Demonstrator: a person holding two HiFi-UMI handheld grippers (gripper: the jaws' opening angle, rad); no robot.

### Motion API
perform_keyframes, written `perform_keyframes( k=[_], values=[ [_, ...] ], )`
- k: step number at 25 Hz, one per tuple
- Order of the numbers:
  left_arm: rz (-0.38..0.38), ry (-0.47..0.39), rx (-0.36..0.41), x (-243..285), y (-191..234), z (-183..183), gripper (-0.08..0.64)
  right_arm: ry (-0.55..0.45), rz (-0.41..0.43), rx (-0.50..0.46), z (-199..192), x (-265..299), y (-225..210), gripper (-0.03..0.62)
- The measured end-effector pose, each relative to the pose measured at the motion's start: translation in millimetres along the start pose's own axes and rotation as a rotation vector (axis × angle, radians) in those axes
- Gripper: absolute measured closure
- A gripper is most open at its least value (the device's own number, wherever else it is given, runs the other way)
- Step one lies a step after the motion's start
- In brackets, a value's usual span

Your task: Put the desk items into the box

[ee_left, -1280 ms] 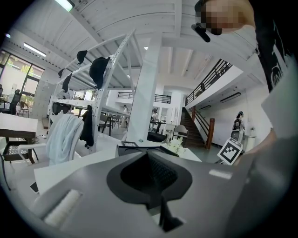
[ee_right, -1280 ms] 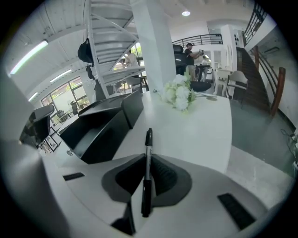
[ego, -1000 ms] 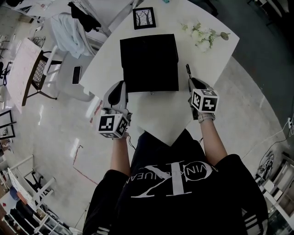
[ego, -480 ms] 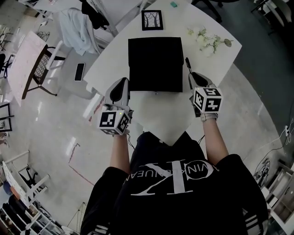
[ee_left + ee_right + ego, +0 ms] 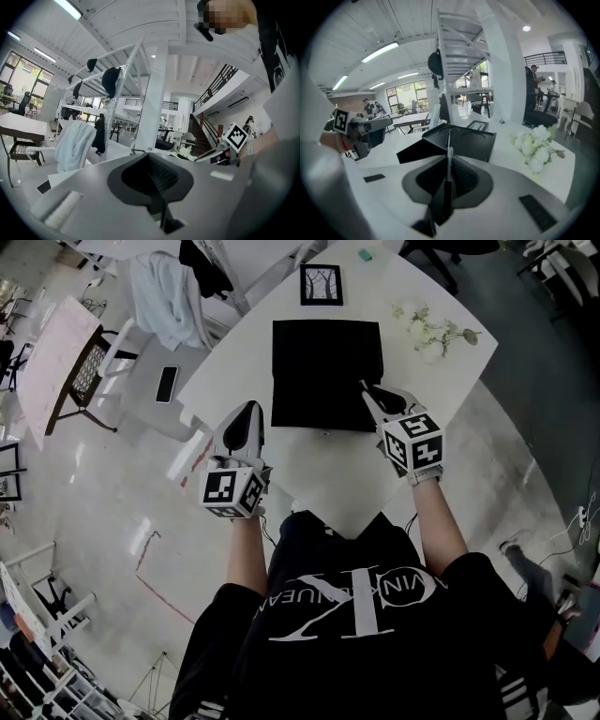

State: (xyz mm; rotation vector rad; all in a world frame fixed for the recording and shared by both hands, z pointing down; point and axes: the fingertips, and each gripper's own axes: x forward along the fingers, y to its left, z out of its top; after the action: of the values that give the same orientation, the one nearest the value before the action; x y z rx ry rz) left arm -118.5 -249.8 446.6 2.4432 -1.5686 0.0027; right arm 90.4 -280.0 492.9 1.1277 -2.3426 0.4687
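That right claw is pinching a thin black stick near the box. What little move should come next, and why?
Probably ease the right gripper a little further in over the black box and open its jaws. They are shut on a thin black pen, and the tips hang above the box's near right corner, so letting go there should drop the pen inside.

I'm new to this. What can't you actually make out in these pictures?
Inside of the black box: head view, all dark, so contents cannot be told.
Thin black pen in the right tongs: head view, lost against the dark box.
Small green thing at the far edge of the table: head view, too small to identify.
Table surface near the left tongs: left gripper view, blocked by the tongs' own body.
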Motion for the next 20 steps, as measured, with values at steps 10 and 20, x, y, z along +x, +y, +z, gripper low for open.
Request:
perform_keyframes(
  k=[10, 20],
  values=[
    [0.058, -0.005, -0.022, -10, 11, -5, 0.549, 0.105, 0.200, -0.193, -3, 25, 41, 0.541],
    [0.129, -0.004, -0.042, -25, 23, -13, 0.549, 0.270, 0.329, -0.410, -27, 50, 68, 0.541]
  ],
)
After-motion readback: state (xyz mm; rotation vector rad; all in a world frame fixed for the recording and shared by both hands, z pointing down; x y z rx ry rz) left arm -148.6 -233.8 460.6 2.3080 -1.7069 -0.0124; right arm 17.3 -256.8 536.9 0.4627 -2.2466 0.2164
